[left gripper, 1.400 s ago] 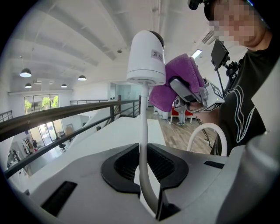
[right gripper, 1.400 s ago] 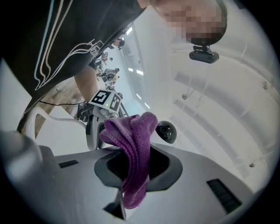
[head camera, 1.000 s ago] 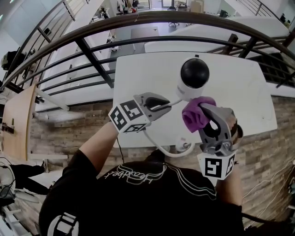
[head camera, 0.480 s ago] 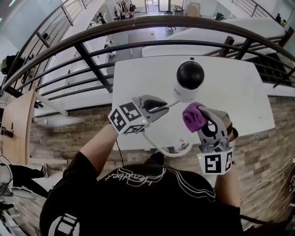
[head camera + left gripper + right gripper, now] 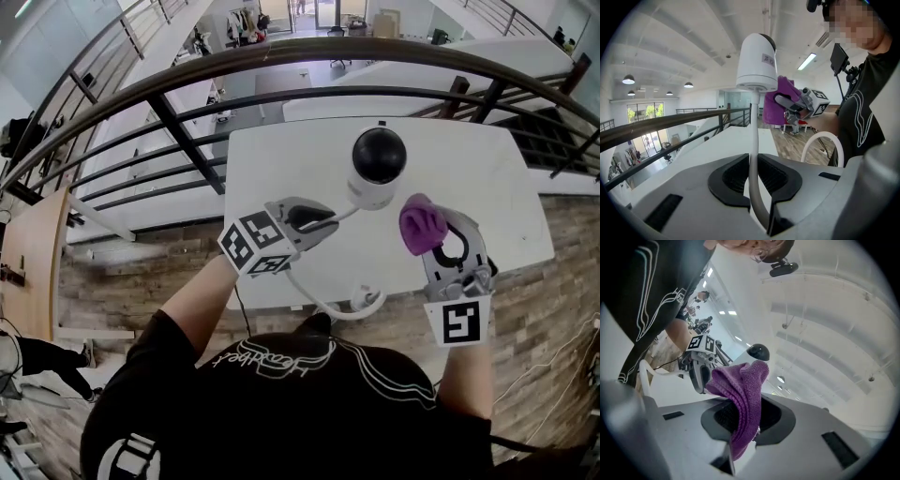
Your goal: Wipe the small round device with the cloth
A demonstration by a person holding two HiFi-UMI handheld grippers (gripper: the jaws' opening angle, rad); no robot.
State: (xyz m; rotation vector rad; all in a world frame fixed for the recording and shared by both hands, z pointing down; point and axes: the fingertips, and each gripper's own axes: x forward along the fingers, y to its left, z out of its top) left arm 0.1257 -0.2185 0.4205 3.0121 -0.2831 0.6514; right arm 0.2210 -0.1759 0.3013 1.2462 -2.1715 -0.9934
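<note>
The small round device (image 5: 378, 164) is white with a black dome and stands up in the air on its stiff white cable (image 5: 319, 300). My left gripper (image 5: 328, 218) is shut on that cable just below the device; the left gripper view shows the cable (image 5: 753, 140) pinched between the jaws and the device (image 5: 756, 61) above. My right gripper (image 5: 433, 230) is shut on a bunched purple cloth (image 5: 422, 223), held just right of the device with a small gap. In the right gripper view the cloth (image 5: 743, 394) hangs out of the jaws, with the device (image 5: 757, 352) beyond.
A white table (image 5: 281, 159) lies below both grippers. A black metal railing (image 5: 187, 141) curves across behind and to the left. The cable's loose end (image 5: 367, 300) loops near the table's front edge, close to the person's chest.
The right gripper has carried the purple cloth to the right, off the device's underside. The device and left gripper have shifted slightly left.
</note>
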